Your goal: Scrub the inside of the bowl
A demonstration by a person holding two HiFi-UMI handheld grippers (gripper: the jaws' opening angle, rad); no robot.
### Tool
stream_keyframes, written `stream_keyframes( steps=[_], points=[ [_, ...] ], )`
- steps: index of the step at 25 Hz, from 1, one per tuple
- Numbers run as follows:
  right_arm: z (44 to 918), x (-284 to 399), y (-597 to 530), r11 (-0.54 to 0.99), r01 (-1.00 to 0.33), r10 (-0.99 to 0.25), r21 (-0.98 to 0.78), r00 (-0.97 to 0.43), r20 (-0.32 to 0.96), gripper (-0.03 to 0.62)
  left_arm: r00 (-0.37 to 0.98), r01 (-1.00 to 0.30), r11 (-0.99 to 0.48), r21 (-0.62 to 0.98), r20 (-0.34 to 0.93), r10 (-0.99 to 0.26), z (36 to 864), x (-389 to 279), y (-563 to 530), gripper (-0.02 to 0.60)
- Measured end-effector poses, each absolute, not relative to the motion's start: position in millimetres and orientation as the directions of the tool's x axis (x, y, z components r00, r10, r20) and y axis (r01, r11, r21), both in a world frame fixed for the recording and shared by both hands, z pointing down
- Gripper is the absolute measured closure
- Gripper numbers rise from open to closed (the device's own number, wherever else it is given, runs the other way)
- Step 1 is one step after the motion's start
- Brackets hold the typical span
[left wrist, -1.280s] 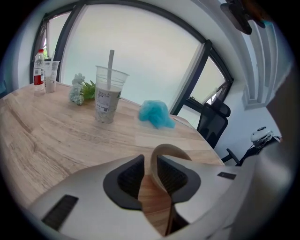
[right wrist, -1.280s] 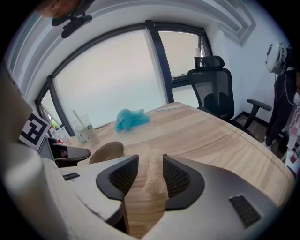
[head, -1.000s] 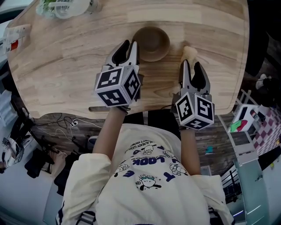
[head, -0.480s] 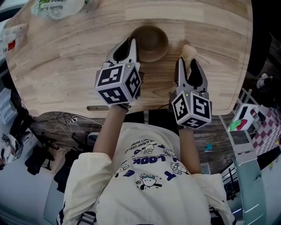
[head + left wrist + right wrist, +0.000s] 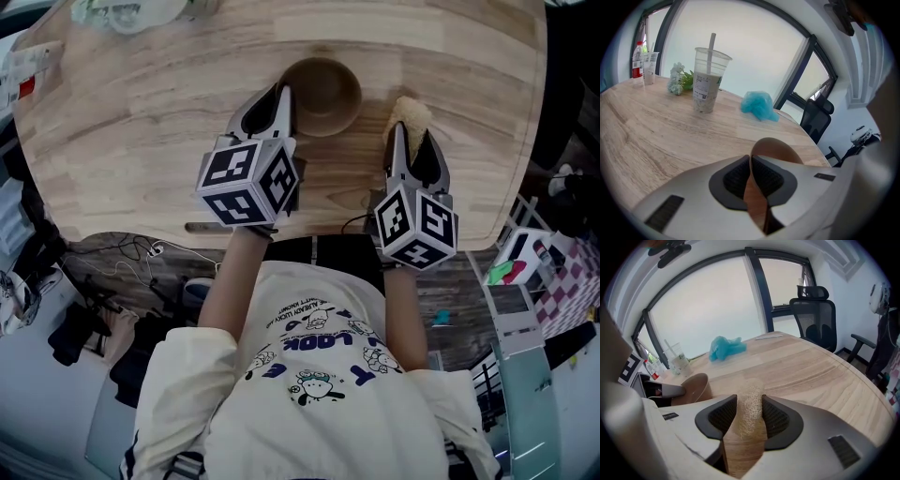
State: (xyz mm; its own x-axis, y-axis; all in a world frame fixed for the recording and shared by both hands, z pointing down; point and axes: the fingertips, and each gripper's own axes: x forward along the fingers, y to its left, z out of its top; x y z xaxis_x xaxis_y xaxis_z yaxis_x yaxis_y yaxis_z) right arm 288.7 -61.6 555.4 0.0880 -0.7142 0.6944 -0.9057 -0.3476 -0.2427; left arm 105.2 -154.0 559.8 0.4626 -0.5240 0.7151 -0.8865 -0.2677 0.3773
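On the pale wooden table [image 5: 141,141], your left gripper [image 5: 281,94] pinches the round brown bowl [image 5: 323,94] by its rim, while your right gripper [image 5: 411,131], jaws just widened, straddles the beige fibrous scrubber [image 5: 410,111].

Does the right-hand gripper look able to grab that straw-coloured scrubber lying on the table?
Probably yes. The right gripper has just been opening its jaws, which stand apart with the scrubber between them on the table; nothing blocks it, though it doesn't seem squeezed yet.

On the table [image 5: 141,141], the scrubber [image 5: 410,114] lay near the bowl [image 5: 323,94], at its three o'clock. A cloth [image 5: 759,107] lay well beyond the bowl near twelve o'clock, and a cup [image 5: 708,79] stood toward eleven.
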Motion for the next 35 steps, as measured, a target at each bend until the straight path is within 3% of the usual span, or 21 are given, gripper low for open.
stream_keyframes(
  steps=[16, 35],
  points=[
    [521, 271, -79, -0.244, -0.932, -0.783, -0.268, 0.026, 0.622, 0.474, 0.469, -0.881, -0.234, 0.412, 0.684, -0.559, 543, 86, -144, 0.535],
    [412, 152, -99, 0.088, -0.95, -0.887, -0.298, -0.211, 0.411, 0.479, 0.437, -0.89, -0.219, 0.401, 0.608, -0.663, 480, 35, -129, 0.536]
  ],
)
